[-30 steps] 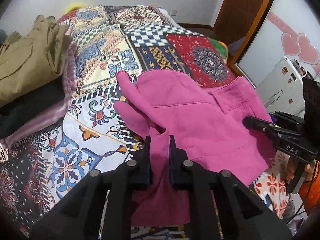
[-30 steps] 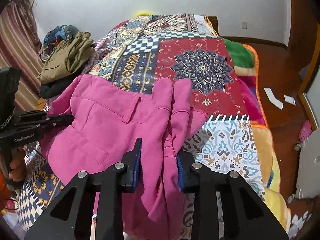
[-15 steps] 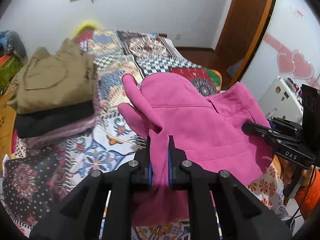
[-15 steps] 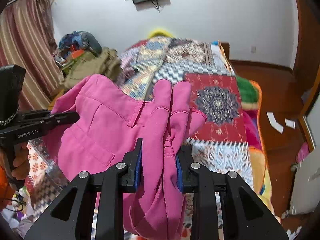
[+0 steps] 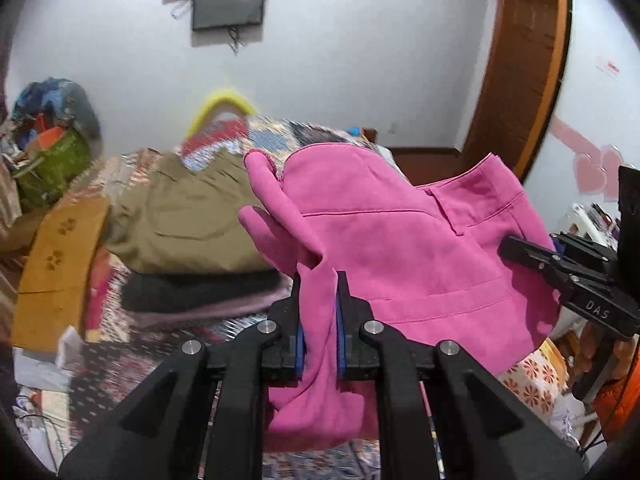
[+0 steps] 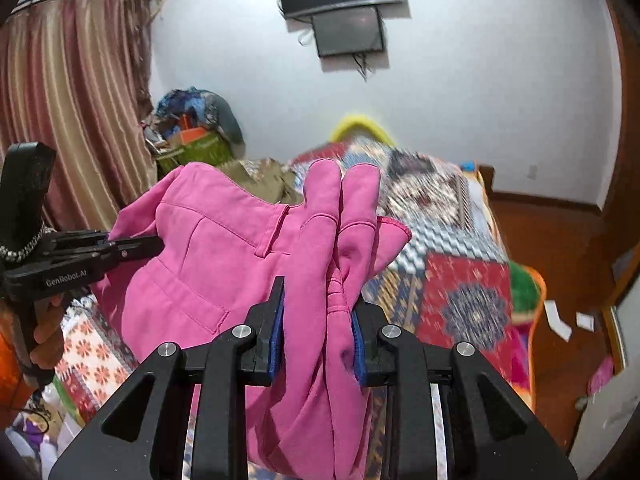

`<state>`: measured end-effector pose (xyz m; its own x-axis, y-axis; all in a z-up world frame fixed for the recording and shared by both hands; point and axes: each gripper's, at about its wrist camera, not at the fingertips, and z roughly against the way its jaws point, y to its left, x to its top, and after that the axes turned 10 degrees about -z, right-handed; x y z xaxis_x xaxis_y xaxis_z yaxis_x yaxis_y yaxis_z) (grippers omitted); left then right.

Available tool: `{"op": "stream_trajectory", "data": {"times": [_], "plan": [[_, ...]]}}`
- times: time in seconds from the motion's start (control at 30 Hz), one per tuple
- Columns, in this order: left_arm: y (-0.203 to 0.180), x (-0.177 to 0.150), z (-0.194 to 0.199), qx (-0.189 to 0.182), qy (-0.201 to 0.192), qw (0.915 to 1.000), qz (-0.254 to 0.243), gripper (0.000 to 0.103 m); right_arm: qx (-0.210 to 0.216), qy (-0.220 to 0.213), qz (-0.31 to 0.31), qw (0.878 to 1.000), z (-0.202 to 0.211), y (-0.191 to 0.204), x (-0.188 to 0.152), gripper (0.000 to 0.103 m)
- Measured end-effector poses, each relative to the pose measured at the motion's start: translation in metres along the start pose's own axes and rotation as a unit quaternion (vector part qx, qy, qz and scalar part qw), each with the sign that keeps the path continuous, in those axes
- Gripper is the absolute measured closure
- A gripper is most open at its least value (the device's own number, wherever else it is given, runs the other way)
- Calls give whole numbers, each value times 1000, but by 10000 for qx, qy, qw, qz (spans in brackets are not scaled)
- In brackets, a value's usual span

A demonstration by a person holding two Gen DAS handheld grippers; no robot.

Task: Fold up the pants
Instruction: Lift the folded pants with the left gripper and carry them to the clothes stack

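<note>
Fingers (image 5: pixel 296 304) of both grippers on pink pants (image 5: pixel 400 248), length between them.

Your left gripper (image 5: pixel 319 312) clamps pink pants (image 5: pixel 400 240) | right gripper (image 5: pixel 520 250) at 3 o'clock | folded clothes (image 5: pixel 192 220) at 9 o'clock

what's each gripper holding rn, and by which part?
Both hold the pink pants: left gripper and right gripper are each clamped on a bunched fold of fabric; the exact part cannot be told.
</note>
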<state>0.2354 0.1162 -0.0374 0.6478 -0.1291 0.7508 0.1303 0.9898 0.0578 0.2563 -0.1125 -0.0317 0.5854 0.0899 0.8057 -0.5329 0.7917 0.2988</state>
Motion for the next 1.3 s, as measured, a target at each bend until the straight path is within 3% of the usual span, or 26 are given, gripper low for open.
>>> {"op": "stream_trajectory", "data": {"times": [0.3, 0.53, 0.83, 1.0, 1.3], "plan": [[64, 20, 14, 542, -239, 9980, 206, 92, 288, -293, 364, 9985, -35, 48, 36, 78], [113, 38, -4, 941, -344, 9945, 317, 92, 442, -406, 442, 9972, -77, 71, 66, 78], [188, 55, -58, 1125, -216, 9911, 674, 92, 533, -337, 415, 9971, -146, 87, 83, 78], [228, 54, -104, 1128, 85, 9900, 842, 92, 613, -107, 182, 9979, -188, 88, 80, 78], [268, 33, -180, 1169, 623, 9855, 1061, 90, 384, 383, -125, 9984, -260, 76, 62, 79]]}}
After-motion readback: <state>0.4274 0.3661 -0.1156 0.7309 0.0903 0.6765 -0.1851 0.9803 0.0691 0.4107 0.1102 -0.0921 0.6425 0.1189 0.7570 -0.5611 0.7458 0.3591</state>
